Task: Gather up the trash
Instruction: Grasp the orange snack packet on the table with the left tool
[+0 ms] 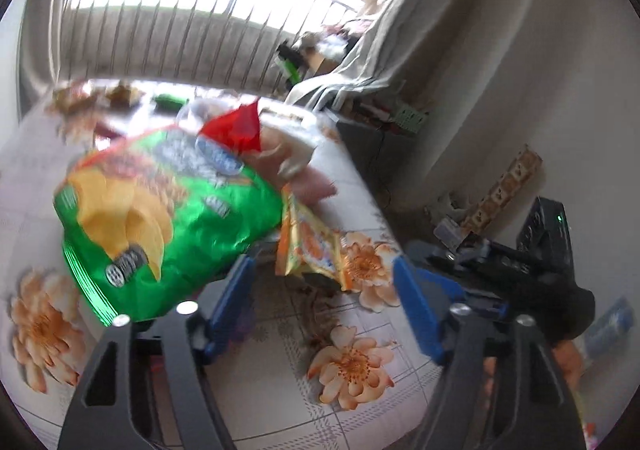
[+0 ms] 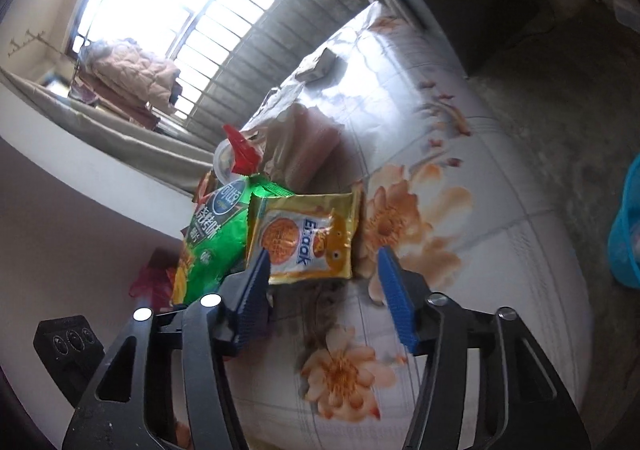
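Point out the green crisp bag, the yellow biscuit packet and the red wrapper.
Green foil crisp bag [image 1: 192, 217], left wrist view, bag's middle.
Yellow biscuit packet [image 2: 308, 238], right wrist view, printed front.
Red plastic wrapper [image 2: 242, 153], right wrist view, crumpled centre.

Left gripper and right gripper: both hovering with blue-padded fingers spread wide apart, nothing lying between either pair, each pointing forward and tilted downward, black frames showing behind.
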